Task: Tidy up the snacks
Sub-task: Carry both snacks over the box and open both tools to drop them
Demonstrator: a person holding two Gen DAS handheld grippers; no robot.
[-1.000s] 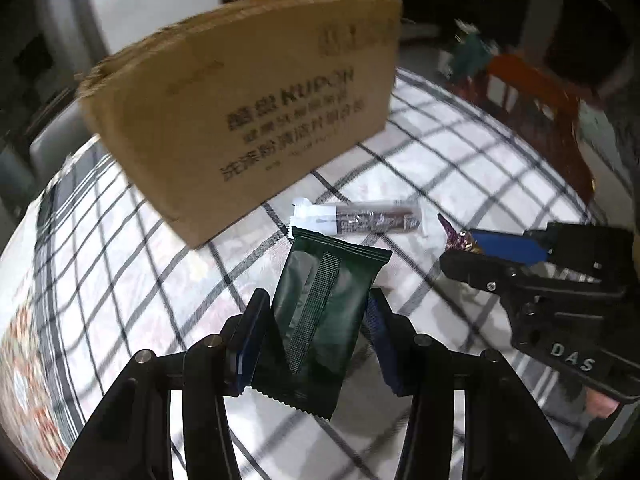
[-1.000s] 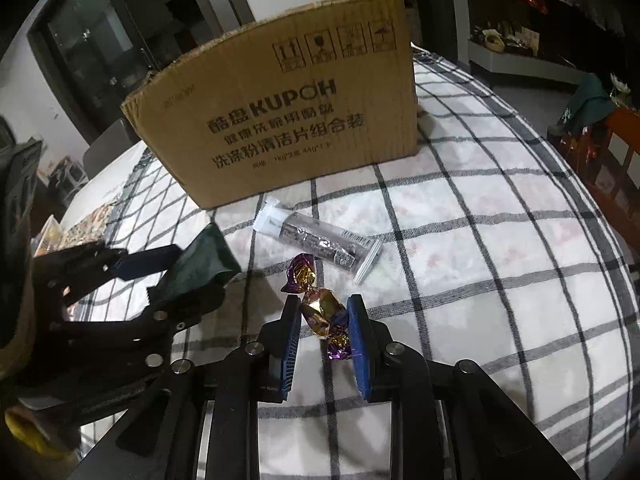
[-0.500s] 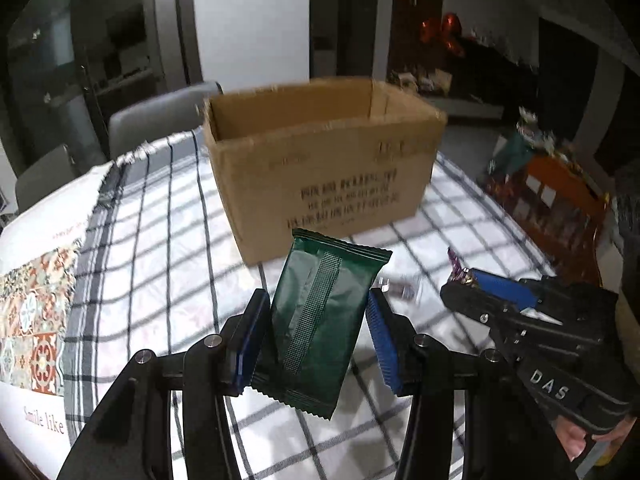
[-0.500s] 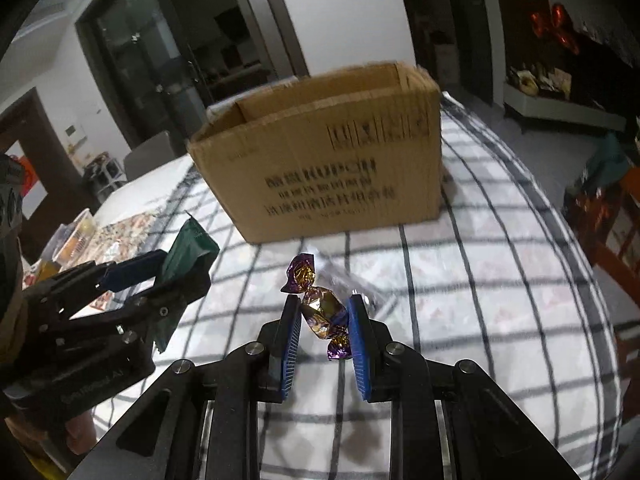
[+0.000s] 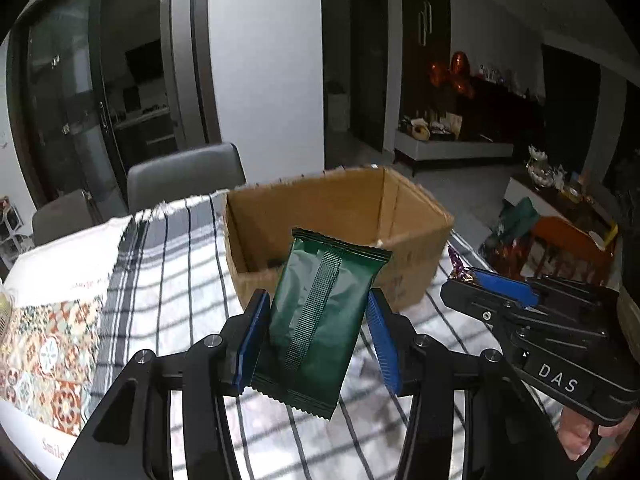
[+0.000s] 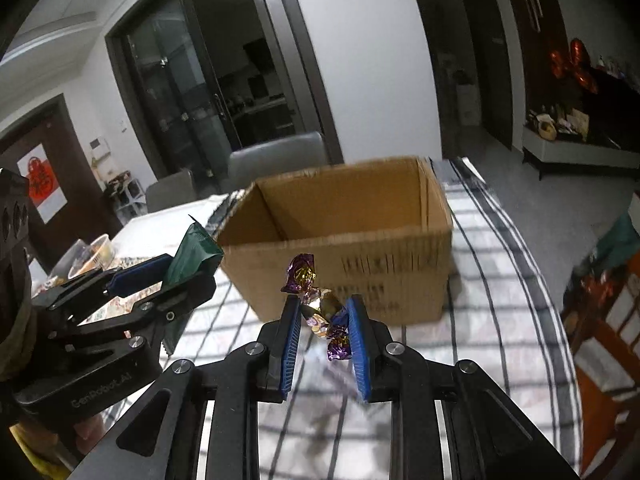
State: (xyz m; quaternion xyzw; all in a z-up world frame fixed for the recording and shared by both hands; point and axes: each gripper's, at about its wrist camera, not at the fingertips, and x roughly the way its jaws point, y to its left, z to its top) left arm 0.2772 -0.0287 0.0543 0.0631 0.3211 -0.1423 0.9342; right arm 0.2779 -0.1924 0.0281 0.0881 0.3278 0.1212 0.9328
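Note:
My left gripper (image 5: 316, 312) is shut on a dark green snack packet (image 5: 320, 316), held in the air in front of the open cardboard box (image 5: 416, 216). In the right wrist view my right gripper (image 6: 323, 312) is shut on a purple and gold wrapped candy (image 6: 316, 300), also raised before the box (image 6: 348, 216). Each gripper shows in the other's view: the right gripper (image 5: 460, 280) with the candy tip at the right edge, the left gripper (image 6: 192, 264) with the green packet (image 6: 192, 252) at the left. The box's inside looks mostly bare from here.
A checked tablecloth (image 5: 176, 280) covers the round table, with a patterned mat (image 5: 44, 344) at the left. Grey chairs (image 5: 184, 176) stand behind the table. Food containers (image 6: 92, 252) sit at the far left. An orange wooden chair (image 5: 568, 240) stands off the table's right side.
Both grippers have risen with their snacks, so the box's open top now shows. The clear-wrapped snack on the cloth has dropped out of sight.

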